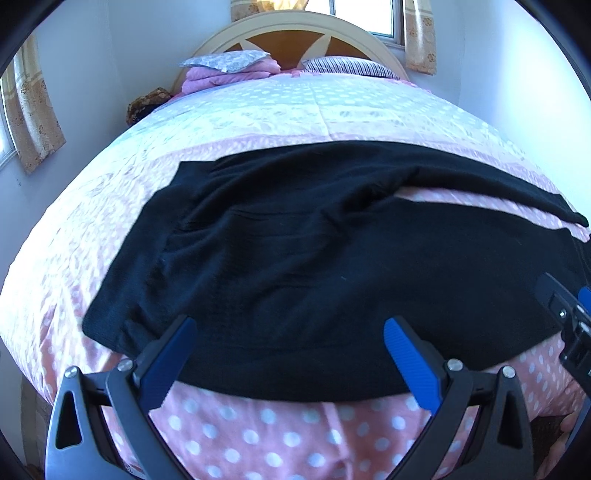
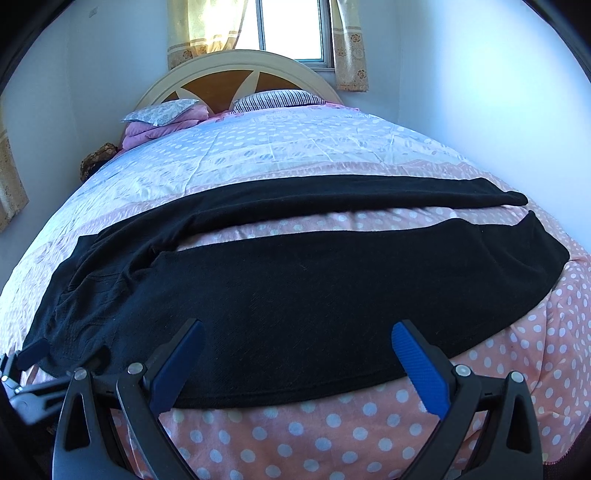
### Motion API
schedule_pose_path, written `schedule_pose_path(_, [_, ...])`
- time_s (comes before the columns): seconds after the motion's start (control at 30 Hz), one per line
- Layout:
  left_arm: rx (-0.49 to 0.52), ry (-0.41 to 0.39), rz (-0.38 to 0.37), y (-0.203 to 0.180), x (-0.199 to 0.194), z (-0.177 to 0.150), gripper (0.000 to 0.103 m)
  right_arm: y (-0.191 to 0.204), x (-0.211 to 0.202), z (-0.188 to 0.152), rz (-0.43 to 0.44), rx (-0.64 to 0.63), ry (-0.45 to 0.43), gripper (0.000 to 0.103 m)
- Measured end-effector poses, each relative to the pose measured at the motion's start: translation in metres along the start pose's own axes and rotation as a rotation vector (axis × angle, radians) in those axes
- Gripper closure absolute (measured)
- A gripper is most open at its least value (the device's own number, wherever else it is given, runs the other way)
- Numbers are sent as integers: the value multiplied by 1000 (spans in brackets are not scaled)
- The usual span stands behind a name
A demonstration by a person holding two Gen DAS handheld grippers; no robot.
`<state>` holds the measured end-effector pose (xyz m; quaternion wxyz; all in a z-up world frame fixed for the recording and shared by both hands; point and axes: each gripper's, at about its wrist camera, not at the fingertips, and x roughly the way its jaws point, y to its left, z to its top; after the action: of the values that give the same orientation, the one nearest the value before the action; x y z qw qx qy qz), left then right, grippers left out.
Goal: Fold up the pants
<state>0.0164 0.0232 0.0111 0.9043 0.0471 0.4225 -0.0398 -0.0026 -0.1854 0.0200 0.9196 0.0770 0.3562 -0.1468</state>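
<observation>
Black pants [image 2: 295, 295] lie flat on the bed [image 2: 332, 424] — legs split. Both the left gripper [image 1: 288, 332] and right gripper [image 2: 295, 336] gape wide, holding nothing. Pinch the near leg's edge cleanly, I'd say — one layer only.

Bright daylight pours from the blown-out glass window [image 2: 291, 26]; fisheye warps the edges, dark corners, slight softness throughout.

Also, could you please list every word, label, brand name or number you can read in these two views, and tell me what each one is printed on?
There is no readable text in either view.
The black pants show no visible tag or logo.
The bedspread carries only polka dots and pattern.
The left gripper and right gripper show no markings.
A small plate high on the wall is too small and blurred to read.
</observation>
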Motion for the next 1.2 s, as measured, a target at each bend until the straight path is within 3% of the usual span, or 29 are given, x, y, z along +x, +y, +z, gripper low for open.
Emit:
schedule_pose_path(0.33, [-49, -1, 16, 41, 10, 20, 0, 5, 3, 5, 21, -38, -13, 1])
schedule_pose_path(0.53, [-94, -2, -21, 75, 20, 49, 2, 10, 7, 17, 52, -62, -27, 1])
schedule_pose_path(0.6, [-112, 8, -60, 88, 28, 68, 20, 14, 8, 21, 69, -74, -36, 1])
schedule_pose_path(0.73, [-128, 14, -146, 110, 53, 101, 39, 24, 9, 31, 126, -113, -49, 1])
schedule_pose_path(0.83, [-125, 38, -132, 121, 81, 122, 54, 31, 11, 36, 138, -144, -60, 2])
schedule_pose_path(0.9, [-135, 63, -137, 128, 104, 135, 73, 35, 14, 41, 145, -160, -65, 3])
schedule_pose_path(1.2, [-152, 170, -96, 142, 174, 154, 74, 38, 45, 58, 153, -161, 0, 3])
